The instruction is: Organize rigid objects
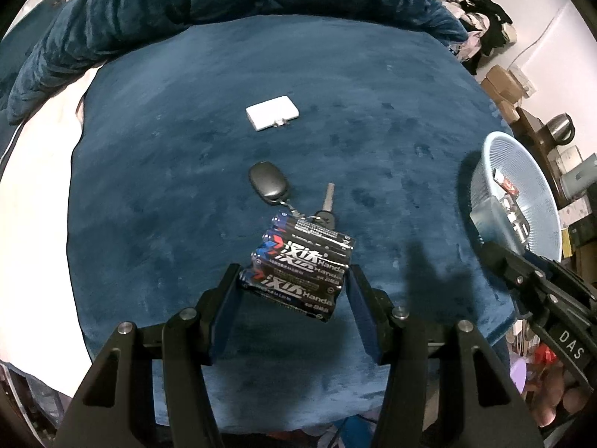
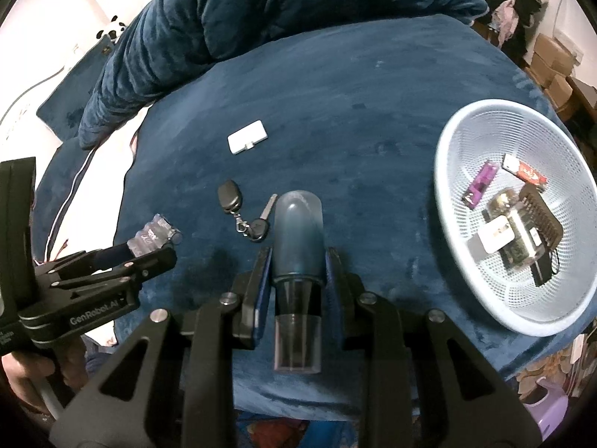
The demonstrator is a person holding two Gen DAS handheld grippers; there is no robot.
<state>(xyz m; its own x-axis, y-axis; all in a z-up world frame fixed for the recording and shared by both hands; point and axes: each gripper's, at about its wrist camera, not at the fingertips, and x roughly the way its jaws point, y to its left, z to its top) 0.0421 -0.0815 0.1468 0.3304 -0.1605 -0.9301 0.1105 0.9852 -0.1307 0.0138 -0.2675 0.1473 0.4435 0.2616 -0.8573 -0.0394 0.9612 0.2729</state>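
My left gripper (image 1: pixel 294 280) is shut on a shrink-wrapped pack of dark blue batteries (image 1: pixel 302 261), which hangs above the blue blanket (image 1: pixel 168 186) and casts a shadow on it. A black key fob (image 1: pixel 265 183) chained to a key (image 1: pixel 329 196) lies just beyond the pack, and a flat white card-like device (image 1: pixel 272 112) farther out. My right gripper (image 2: pixel 297 257) is shut on a translucent blue-capped bottle (image 2: pixel 298 231), held upright along the fingers. In the right wrist view the left gripper (image 2: pixel 164 246) with the battery pack (image 2: pixel 155 233) is at the left.
A pale blue mesh basket (image 2: pixel 459 142) stands at the right edge of the blanket and holds several small items. A bunched blue quilt (image 2: pixel 224 18) lies at the back. Cardboard boxes (image 2: pixel 552 59) and clutter stand beyond the bed on the right.
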